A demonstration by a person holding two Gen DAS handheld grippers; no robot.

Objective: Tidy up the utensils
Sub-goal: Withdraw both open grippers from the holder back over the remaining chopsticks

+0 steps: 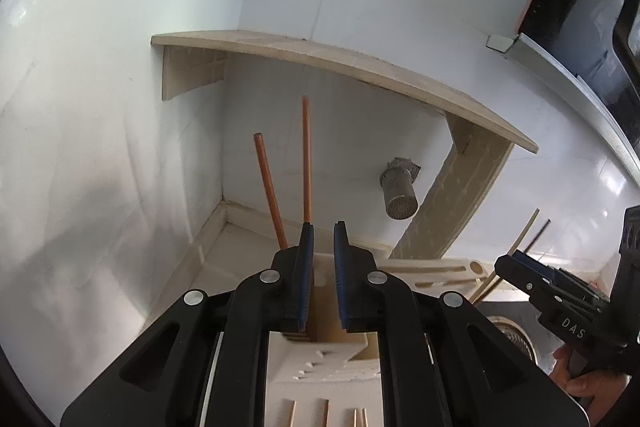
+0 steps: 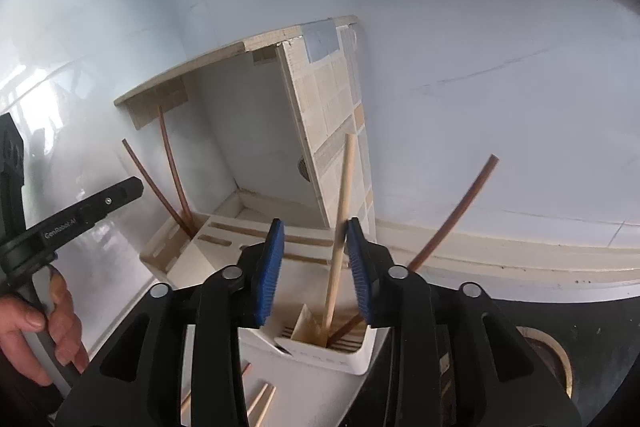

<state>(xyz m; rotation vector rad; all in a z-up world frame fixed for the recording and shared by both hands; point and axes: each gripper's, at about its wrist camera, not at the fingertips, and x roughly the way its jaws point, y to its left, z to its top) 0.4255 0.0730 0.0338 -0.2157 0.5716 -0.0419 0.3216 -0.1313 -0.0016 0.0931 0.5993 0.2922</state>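
A white utensil holder [image 2: 320,351] with slotted compartments sits by the wall corner. Two brown chopsticks [image 1: 276,195] stand in its left compartment, just beyond my left gripper [image 1: 323,227], which is open and empty above the holder. In the right wrist view a light wooden chopstick [image 2: 340,231] and a brown chopstick [image 2: 456,211] lean in the near compartment. My right gripper [image 2: 314,227] is open with the light chopstick between its fingers, close to the right pad [image 2: 360,267], not clamped. The right gripper also shows in the left wrist view [image 1: 520,263].
A wooden shelf [image 1: 320,59] juts from the tiled wall above the holder, with a side panel [image 2: 332,123]. A metal pipe end [image 1: 400,195] sticks out of the wall. Loose chopsticks [image 2: 260,403] lie in front. A sink drain [image 2: 548,351] is at the right.
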